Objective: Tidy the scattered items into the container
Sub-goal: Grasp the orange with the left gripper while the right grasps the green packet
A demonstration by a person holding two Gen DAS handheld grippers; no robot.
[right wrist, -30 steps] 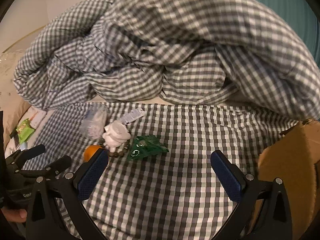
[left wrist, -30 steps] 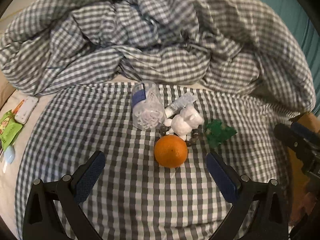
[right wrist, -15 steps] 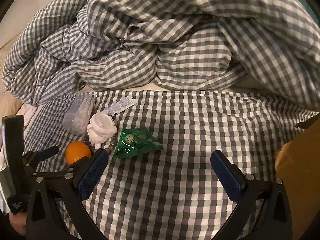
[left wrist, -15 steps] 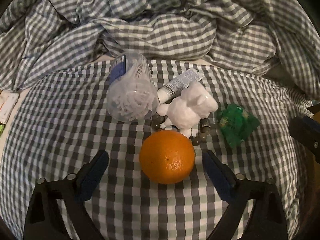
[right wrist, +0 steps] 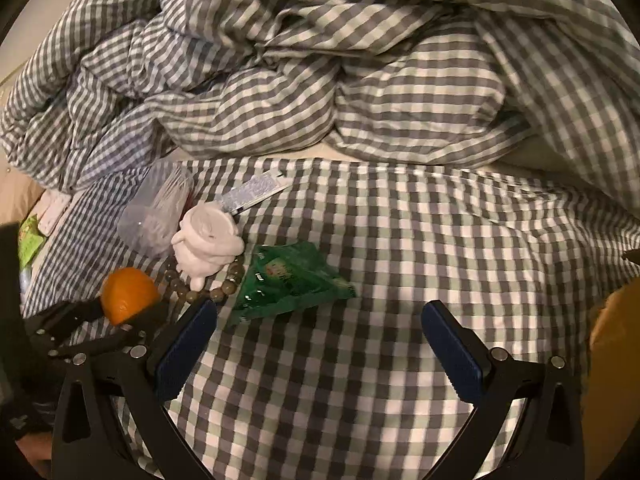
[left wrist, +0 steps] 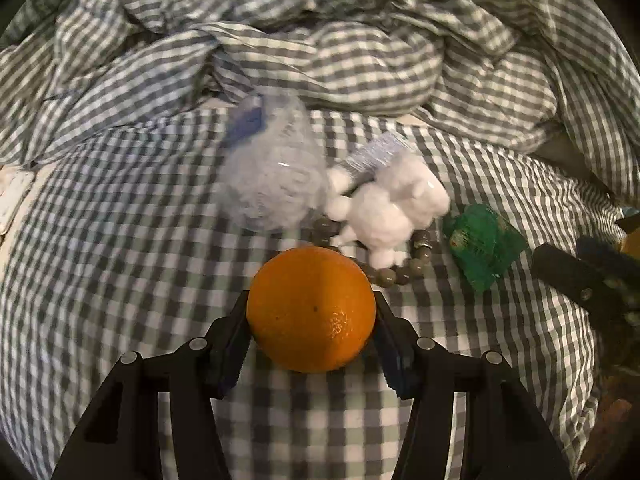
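My left gripper (left wrist: 312,320) is shut on an orange (left wrist: 311,308) on the checked bedsheet; both pads press its sides. The orange also shows in the right wrist view (right wrist: 128,294), held by the left gripper (right wrist: 120,320). Just beyond it lie a bead bracelet (left wrist: 400,274), a white figurine (left wrist: 390,210), a clear plastic jar (left wrist: 274,172), a small tube (left wrist: 376,156) and a green packet (left wrist: 482,246). My right gripper (right wrist: 320,344) is open and empty, hovering right of the green packet (right wrist: 290,280). A cardboard box edge (right wrist: 616,344) shows at the far right.
A crumpled checked duvet (right wrist: 320,60) is piled behind the items. At the left bed edge lie a white flat object (left wrist: 12,200) and a green pouch (right wrist: 30,238). The right gripper's fingers show at the right of the left wrist view (left wrist: 584,280).
My left gripper moved forward and closed on the orange, which earlier sat between open jaws. The right gripper drifted closer to the bed, still open.
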